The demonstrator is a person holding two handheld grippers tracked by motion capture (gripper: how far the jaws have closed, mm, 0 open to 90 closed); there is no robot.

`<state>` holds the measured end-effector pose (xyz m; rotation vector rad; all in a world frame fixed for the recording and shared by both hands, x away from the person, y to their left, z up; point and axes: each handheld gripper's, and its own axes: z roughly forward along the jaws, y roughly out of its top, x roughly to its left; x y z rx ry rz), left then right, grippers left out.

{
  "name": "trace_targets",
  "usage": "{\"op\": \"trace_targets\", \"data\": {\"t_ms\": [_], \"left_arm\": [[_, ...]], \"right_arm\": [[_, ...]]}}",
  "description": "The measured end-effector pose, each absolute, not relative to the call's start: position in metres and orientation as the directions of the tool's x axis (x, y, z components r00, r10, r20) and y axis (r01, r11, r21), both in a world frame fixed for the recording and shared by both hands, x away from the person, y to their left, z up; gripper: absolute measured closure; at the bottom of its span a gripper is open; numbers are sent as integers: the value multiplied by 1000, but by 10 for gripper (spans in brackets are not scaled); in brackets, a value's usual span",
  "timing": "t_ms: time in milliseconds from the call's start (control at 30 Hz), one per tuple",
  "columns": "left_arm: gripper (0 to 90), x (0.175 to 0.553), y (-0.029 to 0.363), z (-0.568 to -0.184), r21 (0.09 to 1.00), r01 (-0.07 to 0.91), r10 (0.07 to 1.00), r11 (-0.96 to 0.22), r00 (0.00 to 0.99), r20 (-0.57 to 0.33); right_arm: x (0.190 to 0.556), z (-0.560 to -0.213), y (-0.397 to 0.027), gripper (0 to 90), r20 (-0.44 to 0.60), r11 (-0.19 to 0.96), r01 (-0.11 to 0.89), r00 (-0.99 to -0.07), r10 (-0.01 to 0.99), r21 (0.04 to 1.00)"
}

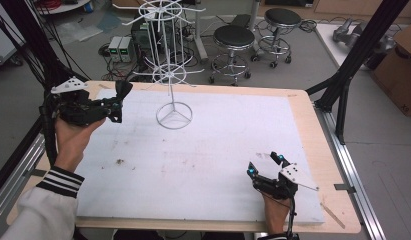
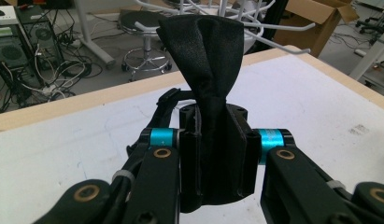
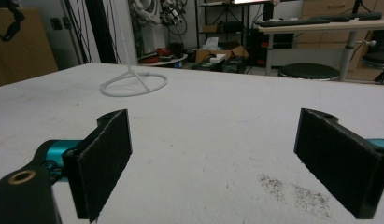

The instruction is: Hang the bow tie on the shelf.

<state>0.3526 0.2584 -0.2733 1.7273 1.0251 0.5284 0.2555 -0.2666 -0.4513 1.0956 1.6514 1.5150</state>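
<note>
A black piece of cloth (image 2: 203, 56) is pinched between the jaws of my left gripper (image 2: 217, 144), and its free end flares out past the fingertips. In the high view my left gripper (image 1: 115, 107) is held above the table's far left corner with the cloth (image 1: 124, 90) sticking up, pointing toward the white wire hook rack (image 1: 174, 115). The rack's arms (image 2: 236, 14) show just beyond the cloth. Near the front right, my right gripper (image 1: 264, 164) rests low over the white mat, jaws wide apart with nothing between them (image 3: 213, 154). The rack's ring base (image 3: 133, 85) stands far ahead of it.
A white mat (image 1: 208, 150) covers the wooden table (image 1: 313, 125). Two black stools (image 1: 234, 37) and electronics boxes (image 1: 122, 47) stand on the floor behind it. Black frame posts (image 1: 358, 55) rise at the right, beside a cardboard box (image 1: 400, 65).
</note>
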Motion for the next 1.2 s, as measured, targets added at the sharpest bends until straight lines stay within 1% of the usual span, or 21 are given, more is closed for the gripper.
{"op": "trace_targets", "data": {"t_ms": [233, 400, 733, 1200], "left_arm": [[762, 361, 247, -260, 918, 369, 829, -143, 551, -93], [762, 366, 242, -253, 922, 362, 828, -137, 552, -94], [761, 374, 223, -244, 926, 346, 820, -150, 566, -79], [761, 381, 211, -240, 929, 340, 811, -147, 578, -84]], "right_arm": [[256, -451, -267, 102, 84, -13, 158, -450, 889, 987], [256, -451, -267, 102, 84, -12, 159, -451, 889, 987], [256, -451, -267, 102, 88, -18, 156, -451, 888, 988], [256, -451, -268, 102, 90, -20, 157, -450, 888, 987]]}}
